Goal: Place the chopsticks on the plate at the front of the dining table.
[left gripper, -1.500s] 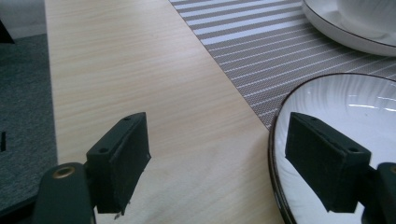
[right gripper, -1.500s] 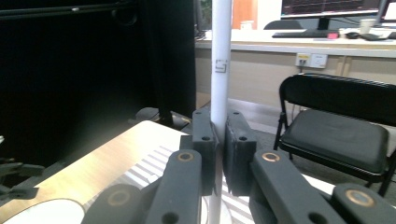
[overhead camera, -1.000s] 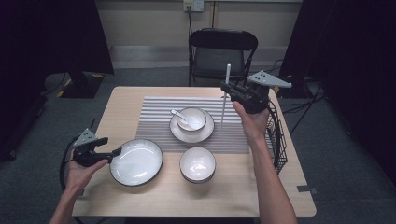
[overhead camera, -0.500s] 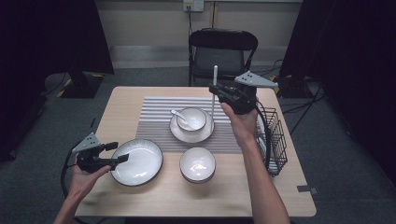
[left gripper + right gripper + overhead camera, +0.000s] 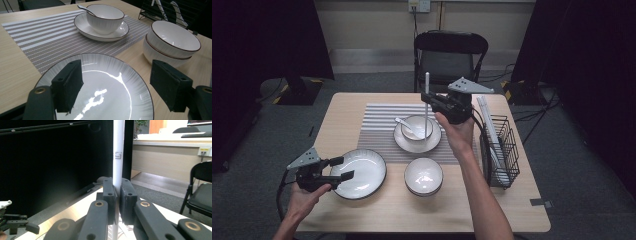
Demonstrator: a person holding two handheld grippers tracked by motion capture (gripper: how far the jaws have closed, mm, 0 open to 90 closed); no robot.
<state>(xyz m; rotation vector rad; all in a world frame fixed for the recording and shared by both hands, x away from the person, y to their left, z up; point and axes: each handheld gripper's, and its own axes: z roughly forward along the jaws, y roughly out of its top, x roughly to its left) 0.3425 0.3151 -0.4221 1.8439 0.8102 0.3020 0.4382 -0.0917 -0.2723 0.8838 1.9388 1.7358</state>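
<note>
The long white plastic chopstick (image 5: 427, 102) stands upright, clamped between the jaws of the right tool (image 5: 432, 101), which pinch it partway along its length; its lower end hangs over the small white ribbed bowl (image 5: 417, 126) with a white spoon (image 5: 404, 125), set on a white saucer (image 5: 403, 142) on the grey striped placemat (image 5: 374, 125). Right of that bowl stands the black wire basket (image 5: 503, 150), holding more white sticks. Nearer than the bowl sit two stacked white bowls (image 5: 424, 176). Left of them, the left tool (image 5: 342, 168) hovers with jaws apart over the rim of the wide white plate (image 5: 362, 172), gripping nothing. Since the earlier frames the right tool has carried the chopstick from beside the basket towards the bowl, and the left tool has drawn slightly back from the plate on the wooden tabletop (image 5: 337, 120).
</note>
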